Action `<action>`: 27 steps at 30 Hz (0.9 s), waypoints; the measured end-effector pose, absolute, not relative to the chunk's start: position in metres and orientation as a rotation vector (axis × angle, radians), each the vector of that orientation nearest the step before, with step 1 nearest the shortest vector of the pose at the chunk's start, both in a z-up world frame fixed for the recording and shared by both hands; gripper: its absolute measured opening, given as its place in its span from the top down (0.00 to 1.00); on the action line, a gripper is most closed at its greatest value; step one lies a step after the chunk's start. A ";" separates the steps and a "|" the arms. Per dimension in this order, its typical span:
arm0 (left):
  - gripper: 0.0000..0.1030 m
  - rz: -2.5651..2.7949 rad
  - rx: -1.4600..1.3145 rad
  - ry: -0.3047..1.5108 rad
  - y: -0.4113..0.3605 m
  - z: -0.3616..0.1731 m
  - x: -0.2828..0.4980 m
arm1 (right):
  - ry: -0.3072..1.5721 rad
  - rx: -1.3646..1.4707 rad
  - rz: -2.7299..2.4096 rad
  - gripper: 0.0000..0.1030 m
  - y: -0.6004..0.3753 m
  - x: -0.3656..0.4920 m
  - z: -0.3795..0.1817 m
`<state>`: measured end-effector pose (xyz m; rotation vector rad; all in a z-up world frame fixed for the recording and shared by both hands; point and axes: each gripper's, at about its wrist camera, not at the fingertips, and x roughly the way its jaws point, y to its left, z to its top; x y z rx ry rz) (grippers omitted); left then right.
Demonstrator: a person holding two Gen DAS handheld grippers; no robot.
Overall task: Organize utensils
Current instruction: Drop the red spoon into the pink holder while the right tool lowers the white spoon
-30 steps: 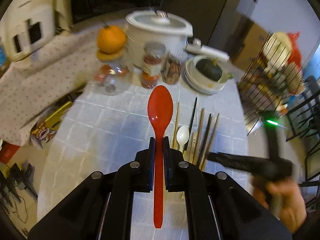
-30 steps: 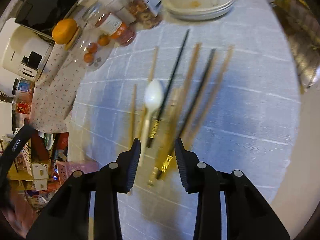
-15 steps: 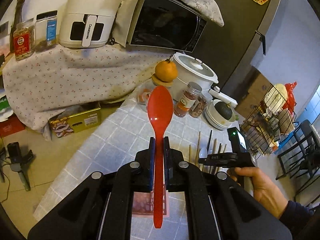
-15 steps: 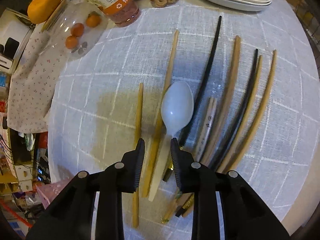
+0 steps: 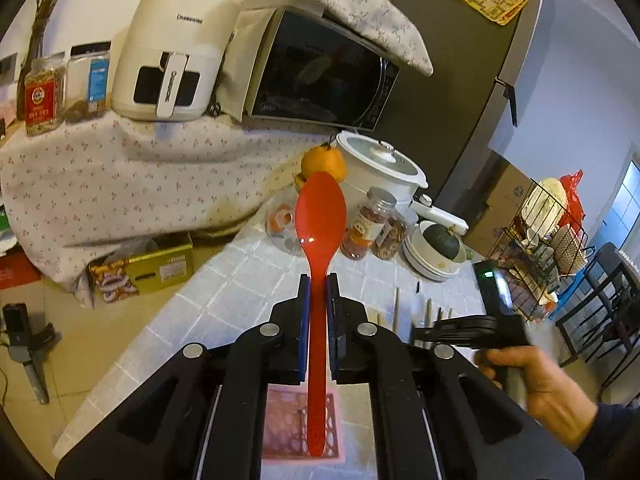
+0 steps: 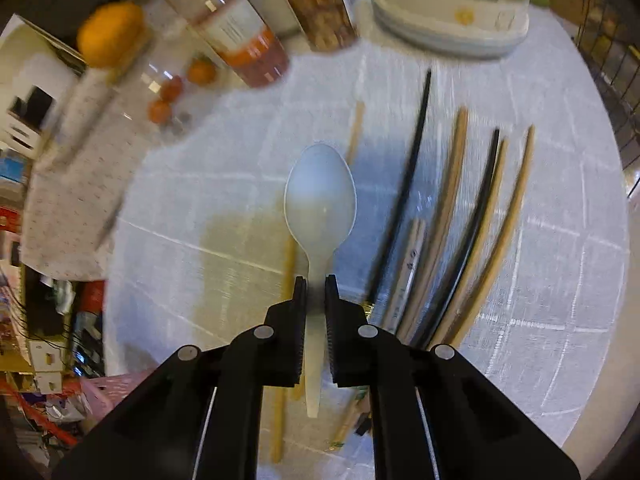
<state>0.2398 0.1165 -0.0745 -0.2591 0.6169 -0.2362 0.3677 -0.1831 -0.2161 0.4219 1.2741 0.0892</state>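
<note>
My left gripper (image 5: 318, 280) is shut on a red spoon (image 5: 320, 212) at mid-handle, bowl pointing forward. The handle's end hangs over a pink lattice basket (image 5: 288, 424) at the table's near edge. My right gripper (image 6: 316, 280) points down at the table; its jaws are closing and the pads press the neck of a white plastic spoon (image 6: 320, 204) lying on the white tablecloth (image 6: 560, 300). Several wooden chopsticks (image 6: 452, 200) and black chopsticks (image 6: 412, 172) lie beside it to the right. One wooden chopstick (image 6: 286, 280) lies just left of the fingers.
At the table's far side stand jars (image 5: 364, 228), an orange (image 5: 322, 162), a white cooker (image 5: 380, 168) and stacked plates holding a green squash (image 5: 440, 244). A person's hand (image 5: 548, 384) holds the right gripper. A microwave (image 5: 320, 72) and a wire rack (image 5: 540, 240) lie beyond.
The right gripper dropped closer to the table and its jaws closed from wide apart onto the white spoon. The left gripper swung away with the red spoon and now holds still over the pink basket.
</note>
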 end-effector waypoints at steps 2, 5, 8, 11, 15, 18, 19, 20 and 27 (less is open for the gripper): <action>0.94 -0.234 -0.250 0.591 0.116 -0.080 0.239 | 1.189 0.393 0.111 0.91 -0.176 0.360 -0.196; 0.94 -0.231 -0.241 0.561 0.117 -0.090 0.238 | 1.013 0.363 0.187 0.91 -0.152 0.343 -0.153; 0.93 -0.223 -0.220 0.529 0.117 -0.098 0.235 | 0.874 0.356 0.253 0.91 -0.128 0.327 -0.124; 0.93 -0.225 -0.181 0.513 0.114 -0.108 0.232 | 0.776 0.339 0.311 0.91 -0.097 0.312 -0.106; 0.93 -0.244 -0.169 0.560 0.116 -0.124 0.231 | 0.686 0.266 0.336 0.91 -0.065 0.294 -0.099; 0.90 -0.248 -0.184 0.587 0.122 -0.130 0.228 | 0.673 0.280 0.340 0.91 -0.059 0.286 -0.103; 0.88 -0.254 -0.190 0.587 0.124 -0.130 0.226 | 0.672 0.288 0.339 0.91 -0.059 0.285 -0.105; 0.84 -0.261 -0.193 0.585 0.124 -0.130 0.224 | 0.669 0.294 0.338 0.91 -0.059 0.282 -0.104; 0.79 -0.262 -0.258 0.610 0.146 -0.115 0.211 | 0.655 0.310 0.388 0.91 -0.043 0.261 -0.115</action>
